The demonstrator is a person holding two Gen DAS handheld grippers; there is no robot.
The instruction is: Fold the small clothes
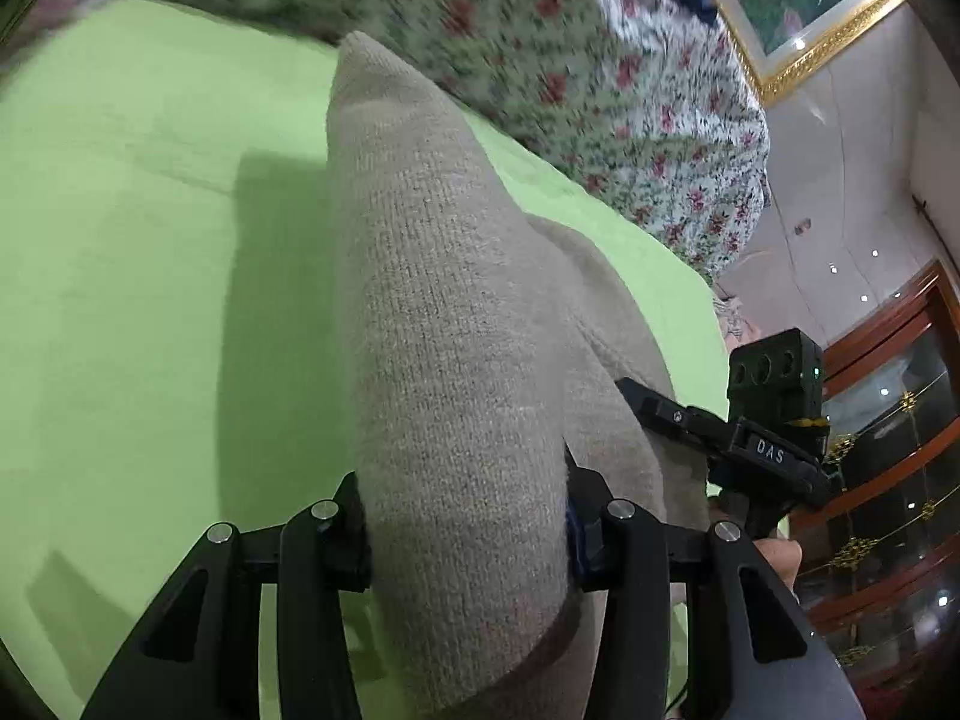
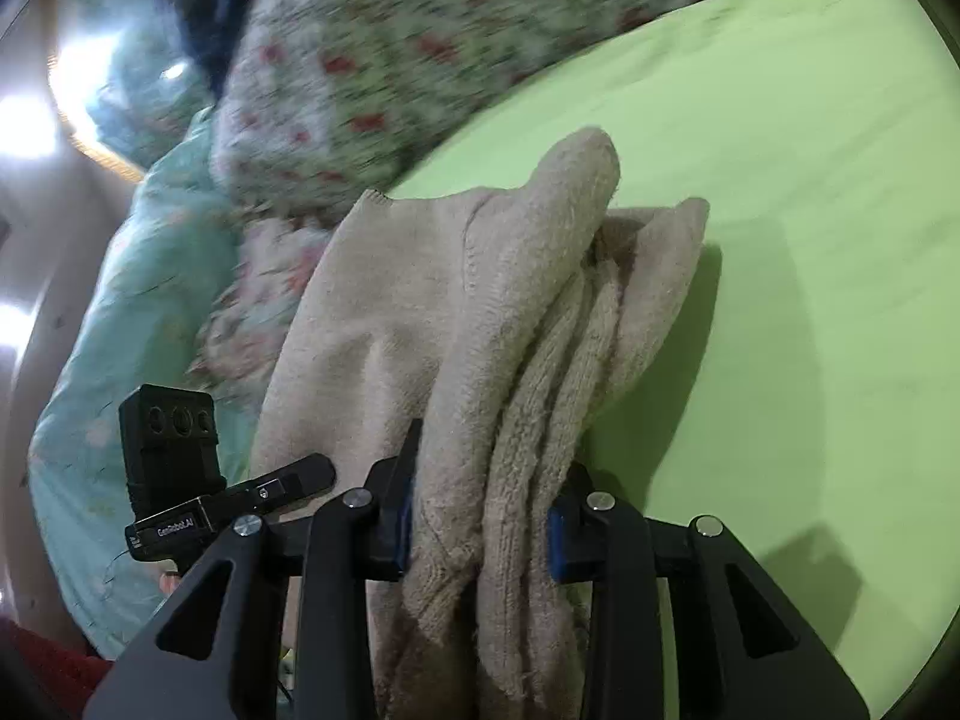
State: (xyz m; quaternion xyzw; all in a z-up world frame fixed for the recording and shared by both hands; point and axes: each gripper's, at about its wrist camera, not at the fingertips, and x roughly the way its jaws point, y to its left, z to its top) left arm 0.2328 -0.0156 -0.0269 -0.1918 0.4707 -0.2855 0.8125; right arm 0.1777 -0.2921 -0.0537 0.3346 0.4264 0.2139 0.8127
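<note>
A beige knitted garment [image 1: 444, 312] hangs between both grippers above a lime-green sheet [image 1: 132, 252]. My left gripper [image 1: 468, 534] is shut on one end of it, and the cloth runs forward as a thick fold. My right gripper [image 2: 480, 528] is shut on the other end, where the beige garment [image 2: 480, 312] is bunched in several layers with its fuzzy inside showing. The right gripper also shows in the left wrist view [image 1: 738, 444] at the right, and the left gripper shows in the right wrist view [image 2: 198, 504] at the left.
A floral quilt [image 1: 540, 60] lies heaped along the far side of the sheet. A light-blue patterned pillow [image 2: 120, 300] sits beside it. A gold-framed picture [image 1: 804, 18] and a wooden glass cabinet [image 1: 888, 480] stand at the right.
</note>
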